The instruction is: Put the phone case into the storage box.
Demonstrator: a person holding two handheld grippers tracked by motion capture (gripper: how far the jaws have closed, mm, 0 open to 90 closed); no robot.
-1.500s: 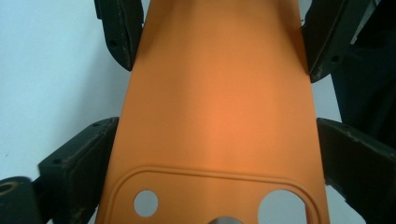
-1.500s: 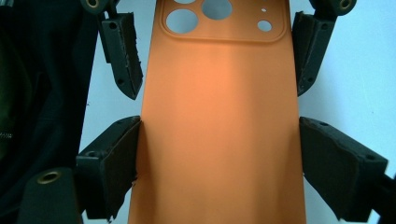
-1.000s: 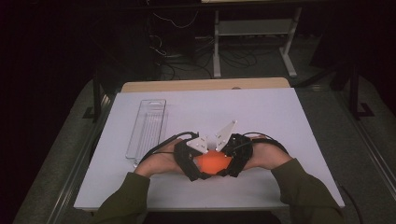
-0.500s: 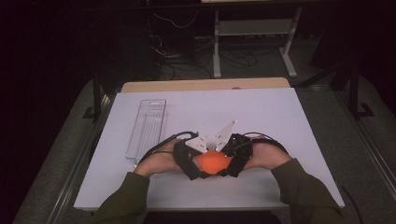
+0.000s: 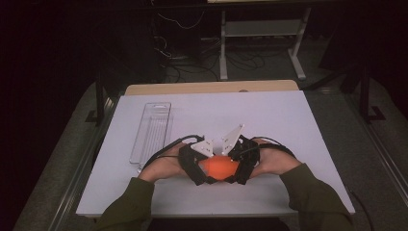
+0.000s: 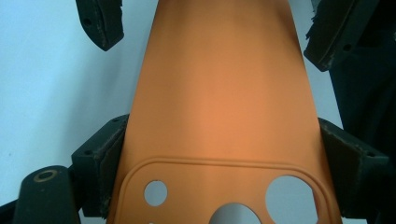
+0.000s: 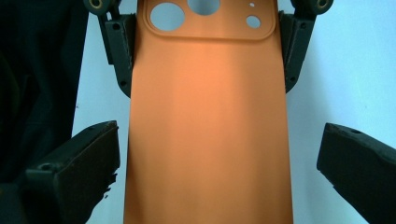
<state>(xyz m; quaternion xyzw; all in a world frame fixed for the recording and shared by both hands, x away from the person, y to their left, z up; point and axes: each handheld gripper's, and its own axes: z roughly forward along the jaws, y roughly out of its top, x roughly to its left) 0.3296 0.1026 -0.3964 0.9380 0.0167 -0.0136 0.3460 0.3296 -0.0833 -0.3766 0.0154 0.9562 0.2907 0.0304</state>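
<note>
White board (image 5: 298,125) tops the table in a dark room strung with cables. Between both hands, an orange phone case (image 5: 220,167): left gripper (image 5: 195,166) clamps it; right gripper (image 5: 240,166) has just spread wide, pads clear.

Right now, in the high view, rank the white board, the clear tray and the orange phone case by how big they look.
1. White board, largest by far.
2. Clear tray, long and narrow.
3. Orange phone case, smallest, though the grippers partly cover it.
</note>
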